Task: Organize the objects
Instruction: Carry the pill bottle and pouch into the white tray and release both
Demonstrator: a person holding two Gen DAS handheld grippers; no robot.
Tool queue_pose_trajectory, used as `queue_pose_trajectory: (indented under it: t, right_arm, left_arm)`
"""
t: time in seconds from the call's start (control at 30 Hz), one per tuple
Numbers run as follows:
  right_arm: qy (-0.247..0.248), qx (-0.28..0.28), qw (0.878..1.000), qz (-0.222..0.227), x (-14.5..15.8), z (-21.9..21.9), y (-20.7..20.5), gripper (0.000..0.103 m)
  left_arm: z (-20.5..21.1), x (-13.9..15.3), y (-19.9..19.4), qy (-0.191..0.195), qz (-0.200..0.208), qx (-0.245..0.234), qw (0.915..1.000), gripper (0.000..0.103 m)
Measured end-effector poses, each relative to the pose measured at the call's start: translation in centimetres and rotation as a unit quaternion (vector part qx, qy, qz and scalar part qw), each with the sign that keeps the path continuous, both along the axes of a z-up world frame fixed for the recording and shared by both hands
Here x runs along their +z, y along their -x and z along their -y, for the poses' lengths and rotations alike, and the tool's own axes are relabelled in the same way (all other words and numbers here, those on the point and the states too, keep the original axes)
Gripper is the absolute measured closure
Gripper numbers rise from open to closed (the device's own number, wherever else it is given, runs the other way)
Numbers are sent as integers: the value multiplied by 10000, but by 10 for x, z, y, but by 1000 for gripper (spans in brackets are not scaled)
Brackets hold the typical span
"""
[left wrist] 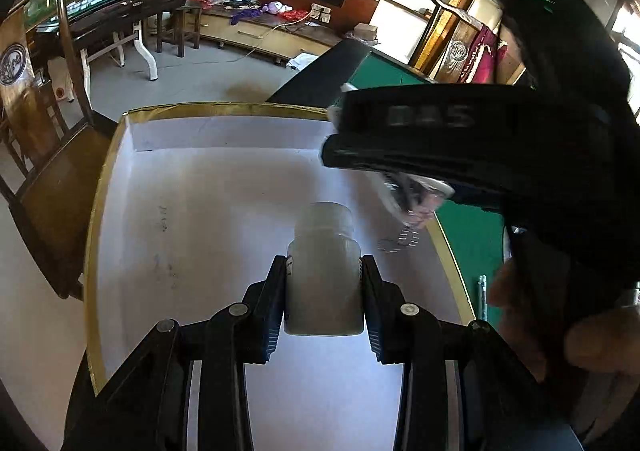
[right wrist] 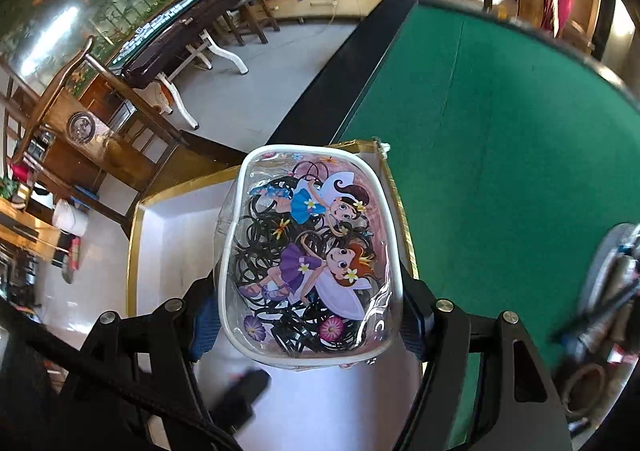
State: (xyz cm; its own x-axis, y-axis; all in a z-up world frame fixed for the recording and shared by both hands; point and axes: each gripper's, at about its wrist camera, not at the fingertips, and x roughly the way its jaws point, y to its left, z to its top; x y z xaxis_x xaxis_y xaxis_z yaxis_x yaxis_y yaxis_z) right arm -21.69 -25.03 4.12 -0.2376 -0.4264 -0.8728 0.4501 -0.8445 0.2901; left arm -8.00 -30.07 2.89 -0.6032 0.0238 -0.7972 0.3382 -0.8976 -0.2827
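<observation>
My left gripper [left wrist: 323, 291] is shut on a small translucent plastic jar [left wrist: 324, 271] with a pale lid and holds it above the white inside of a gold-rimmed box [left wrist: 200, 211]. My right gripper [right wrist: 308, 315] is shut on a clear pouch [right wrist: 308, 251] with cartoon fairies, full of black hair bands, and holds it over the same box [right wrist: 168, 235]. The right gripper also shows in the left wrist view [left wrist: 420, 155], above the box's right edge, with the pouch [left wrist: 412, 207] hanging below it.
The box sits at the corner of a green felt table [right wrist: 500, 123] with a black border. Metal tools [right wrist: 608, 291] lie at the table's right. A thin metal item [left wrist: 482, 295] lies on the felt by the box. Wooden chairs [left wrist: 52, 155] stand to the left.
</observation>
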Motion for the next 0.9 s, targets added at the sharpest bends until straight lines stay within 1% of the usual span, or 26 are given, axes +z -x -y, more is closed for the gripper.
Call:
queue_pose_trajectory:
  t: [0.07,0.13,0.2,0.33,0.43,0.53,0.6,0.7,0.8,0.9]
  right_arm:
    - [-165,-8,9998,-66,-3,6,3,31]
    - [-186,-16,9998,-19,-8,7,5,31]
    - [-209,-24,9998,-11,-12,7,7,30]
    - [-232,80,9997,47,-15,9,7,30]
    - [-337,104,9993,74,-16,11,9,29]
    - [-331,144,9992,155,-15,10,13,28]
    - [-414,104,9989,180,-12,10,12,28]
    - [-336,190,9990,233,-10,11,11,26]
    - [-229,94,9992,329,-7,7,9,24]
    - [-258,166,9992,239,0,6,3,24]
  left_arm:
    - [4,-1,4,-65,2,19,10000,72]
    - [6,-2,8,-46,-13,4,10000,72]
    - [6,-2,9,85,-10,48,10000,72]
    - [7,-3,9,-73,7,21,10000,71]
    - [7,-2,7,-4,-51,29,10000,71]
    - [8,-3,3,-138,-45,48,9999,68]
    - [8,-4,3,-214,-47,60,9997,67]
    - [9,-3,1,-230,-48,68,9997,66]
    - [8,-2,-1,-296,-40,48,9995,66]
    - [7,1,-4,-308,-71,18,9995,66]
